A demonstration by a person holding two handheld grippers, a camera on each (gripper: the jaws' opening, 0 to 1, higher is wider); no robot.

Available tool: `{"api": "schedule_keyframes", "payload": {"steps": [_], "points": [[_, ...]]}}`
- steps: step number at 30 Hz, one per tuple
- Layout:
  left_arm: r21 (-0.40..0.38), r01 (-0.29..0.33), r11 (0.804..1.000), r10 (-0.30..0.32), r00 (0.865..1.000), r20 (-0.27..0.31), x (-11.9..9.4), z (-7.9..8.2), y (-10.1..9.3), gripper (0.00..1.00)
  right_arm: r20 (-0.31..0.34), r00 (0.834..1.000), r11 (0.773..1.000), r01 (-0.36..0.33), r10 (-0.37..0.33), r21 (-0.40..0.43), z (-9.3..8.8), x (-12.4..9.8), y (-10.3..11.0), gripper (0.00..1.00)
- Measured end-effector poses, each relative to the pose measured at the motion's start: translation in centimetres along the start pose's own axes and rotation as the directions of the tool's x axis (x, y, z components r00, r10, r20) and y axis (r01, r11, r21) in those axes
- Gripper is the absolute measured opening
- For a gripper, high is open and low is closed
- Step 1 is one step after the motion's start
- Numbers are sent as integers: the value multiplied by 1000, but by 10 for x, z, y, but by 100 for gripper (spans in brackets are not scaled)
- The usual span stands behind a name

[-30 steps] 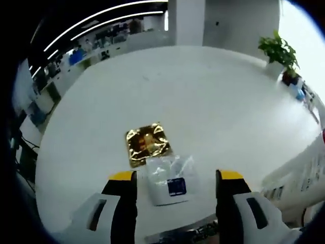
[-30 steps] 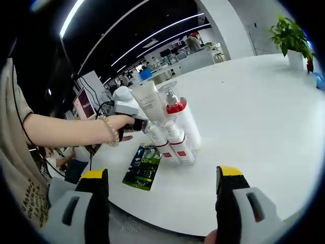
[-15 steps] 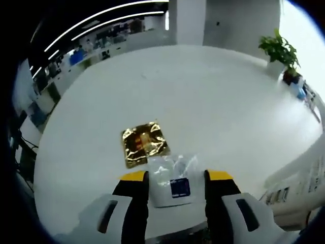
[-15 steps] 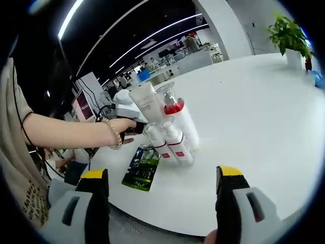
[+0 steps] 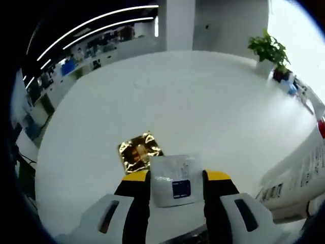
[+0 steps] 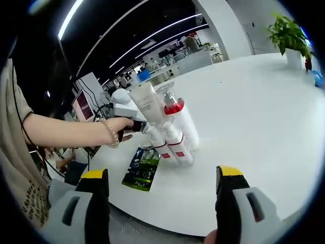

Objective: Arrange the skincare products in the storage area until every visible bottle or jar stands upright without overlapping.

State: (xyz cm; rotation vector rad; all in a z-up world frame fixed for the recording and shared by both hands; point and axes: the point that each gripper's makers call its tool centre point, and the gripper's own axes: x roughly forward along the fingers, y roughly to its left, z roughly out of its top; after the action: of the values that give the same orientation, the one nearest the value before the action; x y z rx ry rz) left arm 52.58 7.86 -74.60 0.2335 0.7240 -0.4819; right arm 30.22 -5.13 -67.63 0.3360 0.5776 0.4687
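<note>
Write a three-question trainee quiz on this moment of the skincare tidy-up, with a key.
1. True or false: the left gripper has its jaws closed on the clear sachet.
2. Which packet lies beside the small red-banded bottles? A gold B green C blue
3. Fill in: the right gripper has its jaws ____.

Key: 1 true; 2 B, the green sachet; 3 open, holding nothing.

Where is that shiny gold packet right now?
In the left gripper view, the gold packet lies flat on the white table, just beyond the left gripper and touching the upper left corner of the clear sachet between its jaws.
</note>
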Motion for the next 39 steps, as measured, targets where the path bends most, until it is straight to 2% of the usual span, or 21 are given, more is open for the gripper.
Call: {"api": "schedule_keyframes", "payload": {"steps": [2, 7, 11, 13, 19, 24, 30, 34, 39], "points": [[11, 22, 1000, -22, 1000, 20, -6, 6, 3, 38, 1, 1000, 1000, -2, 2, -2, 0, 0, 0, 87], [48, 35, 998, -36, 999, 26, -20, 10, 18, 38, 0, 1000, 1000, -12, 12, -9, 0, 0, 3, 87], [147, 78, 986, -80, 997, 12, -31, 8, 24, 38, -2, 1000, 1000, -19, 19, -14, 0, 0, 4, 87], [169, 89, 982, -93, 996, 12, -38, 8, 25, 38, -3, 1000, 1000, -23, 23, -16, 0, 1, 5, 87], [277, 154, 948, -158, 987, -10, -52, 6, 24, 38, -4, 1000, 999, -28, 28, -27, 0, 0, 7, 87], [309, 212, 927, -208, 977, -47, -62, -2, 21, 38, -5, 1000, 999, -26, 25, -38, 0, 1, 7, 87], [378, 261, 888, -244, 965, -94, -76, -12, 18, 38, -8, 999, 998, -33, 33, -45, -1, 1, 8, 87], [434, 292, 852, -263, 956, -126, -86, -21, 17, 38, -9, 999, 998, -36, 35, -50, -1, 1, 9, 87], [442, 315, 840, -274, 949, -155, -96, -31, 20, 38, -9, 999, 998, -40, 40, -50, -1, 1, 9, 87]]}}
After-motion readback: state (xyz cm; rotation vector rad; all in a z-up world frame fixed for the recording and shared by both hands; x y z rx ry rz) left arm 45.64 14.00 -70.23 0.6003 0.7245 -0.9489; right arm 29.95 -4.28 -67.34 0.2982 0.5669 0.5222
